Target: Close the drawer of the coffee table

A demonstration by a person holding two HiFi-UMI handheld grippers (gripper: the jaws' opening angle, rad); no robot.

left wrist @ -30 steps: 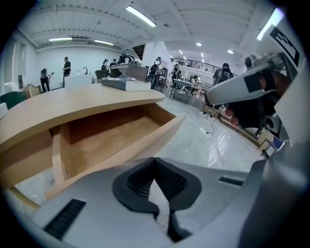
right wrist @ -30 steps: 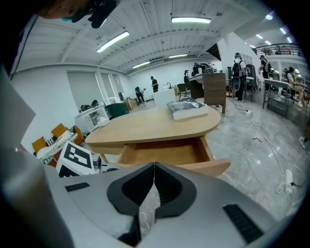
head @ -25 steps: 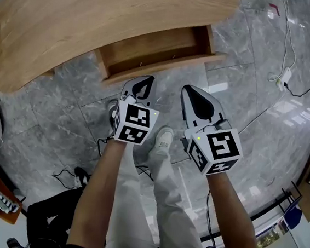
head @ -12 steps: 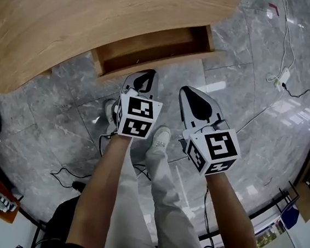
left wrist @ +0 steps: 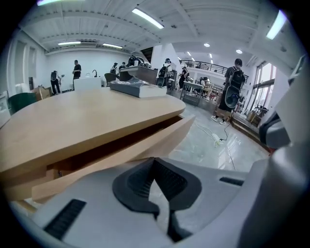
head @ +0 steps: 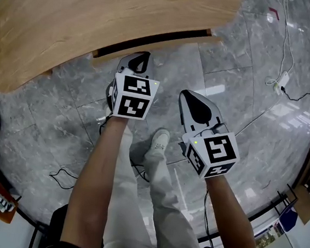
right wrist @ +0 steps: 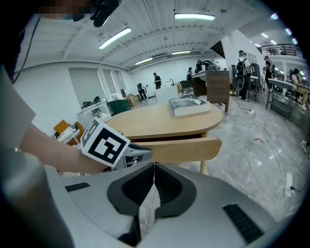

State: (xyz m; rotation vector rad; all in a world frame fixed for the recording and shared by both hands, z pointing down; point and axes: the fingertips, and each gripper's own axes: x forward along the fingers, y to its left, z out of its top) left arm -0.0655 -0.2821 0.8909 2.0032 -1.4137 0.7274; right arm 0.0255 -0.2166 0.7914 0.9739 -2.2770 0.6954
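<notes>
Left fingers (left wrist: pixel 136 181): pressed together, nothing between them.
Right fingers (right wrist: pixel 169 186): also together, empty.
Left gripper (head: pixel 144 57): tip right at the drawer front (head: pixel 152 42); contact looks likely, but I cannot confirm it.
Right gripper (head: pixel 190 92): held over the floor (head: pixel 248 75), apart from the drawer front, idle.
Drawer position: tucked under the edge of the coffee table's worktop (head: pixel 73 13), almost fully in.
Gap: a thin dark slit shows between the drawer front and the worktop edge; in the right gripper view the front stands a little proud.
Done (judgement): nearly all of the closing travel.
Left to do (judgement): a short final push with the left gripper until the front sits flush.
</notes>
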